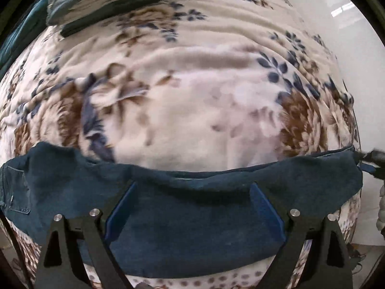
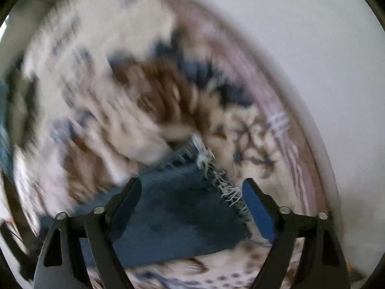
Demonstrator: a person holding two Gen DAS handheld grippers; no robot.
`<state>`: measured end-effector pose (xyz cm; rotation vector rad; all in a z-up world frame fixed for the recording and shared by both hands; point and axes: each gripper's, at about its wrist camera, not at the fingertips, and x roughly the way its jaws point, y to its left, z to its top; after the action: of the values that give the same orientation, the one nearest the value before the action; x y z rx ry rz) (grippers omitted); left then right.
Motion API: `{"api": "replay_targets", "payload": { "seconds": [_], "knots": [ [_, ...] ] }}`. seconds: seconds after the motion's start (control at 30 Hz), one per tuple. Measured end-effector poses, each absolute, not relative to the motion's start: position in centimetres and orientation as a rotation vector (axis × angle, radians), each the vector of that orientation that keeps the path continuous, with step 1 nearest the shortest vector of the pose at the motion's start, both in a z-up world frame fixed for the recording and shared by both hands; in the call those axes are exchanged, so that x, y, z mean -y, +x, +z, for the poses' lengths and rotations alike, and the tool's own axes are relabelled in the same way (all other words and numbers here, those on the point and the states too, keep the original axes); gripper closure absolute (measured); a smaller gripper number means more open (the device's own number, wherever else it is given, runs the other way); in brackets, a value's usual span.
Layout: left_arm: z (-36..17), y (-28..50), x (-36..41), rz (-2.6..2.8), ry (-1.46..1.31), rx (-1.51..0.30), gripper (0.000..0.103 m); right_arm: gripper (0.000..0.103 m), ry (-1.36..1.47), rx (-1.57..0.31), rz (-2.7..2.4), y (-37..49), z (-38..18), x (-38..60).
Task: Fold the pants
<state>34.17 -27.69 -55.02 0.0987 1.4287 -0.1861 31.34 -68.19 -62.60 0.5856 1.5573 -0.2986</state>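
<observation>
Dark blue denim pants (image 1: 192, 216) spread in a long band across the near edge of a bed covered by a floral blanket (image 1: 192, 96), a pocket showing toward the left end, a frayed hem (image 2: 223, 183) lying close to the bed's right edge. Left gripper (image 1: 192, 207) poised above the middle of the band, jaws spread wide, blue pads apart with cloth showing between and below them but nothing pinched. Right gripper (image 2: 192, 204) over the hem end in a heavily blurred view, jaws likewise standing apart on either side of the hem corner, no cloth clamped as far as can be seen. Stack of folded garments (image 1: 101, 2) at the far left corner, well apart. Denim likely fairly heavy and limp, soft but thick, prone to sagging and dragging on the fleecy blanket rather than sliding; doubled layers probably bulky between the pads. Best hold judged to be at firm edges: the hem corner on the right, the waistband or side seam on the left, pinching all layers together.
</observation>
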Motion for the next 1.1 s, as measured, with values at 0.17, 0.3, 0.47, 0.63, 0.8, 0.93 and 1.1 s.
{"api": "replay_targets", "payload": {
  "seconds": [0.17, 0.3, 0.47, 0.63, 0.8, 0.93, 1.1],
  "knots": [
    [-55.3, 34.2, 28.8, -0.183, 0.121, -1.426, 0.009, 0.099, 0.454, -1.428, -0.345, 30.9, -59.2, 67.4],
    [-56.0, 33.9, 28.8, -0.168, 0.129, -1.435, 0.009, 0.101, 0.509, -1.317, -0.359, 30.3, -57.1, 68.7],
    [-56.6, 33.5, 28.2, -0.150, 0.112, -1.447, 0.009, 0.099, 0.696, -1.289, -0.344, 28.3, -59.5, 71.4],
    [-56.2, 32.8, 27.7, -0.159, 0.091, -1.408, 0.009, 0.030, 1.027, -1.195, -0.356, 22.4, -61.0, 72.3],
    [-56.6, 32.7, 27.2, -0.186, 0.040, -1.437, 0.009, 0.030, 1.281, -1.128, -0.218, 18.9, -65.5, 69.9],
    [-56.7, 32.6, 26.9, -0.181, 0.049, -1.440, 0.009, 0.027, 1.417, -0.966, -0.142, 19.8, -69.4, 68.6],
    [-56.5, 32.3, 26.1, -0.179, 0.058, -1.436, 0.009, 0.030, 1.463, -0.804, -0.019, 22.6, -70.6, 67.7]
  ]
}}
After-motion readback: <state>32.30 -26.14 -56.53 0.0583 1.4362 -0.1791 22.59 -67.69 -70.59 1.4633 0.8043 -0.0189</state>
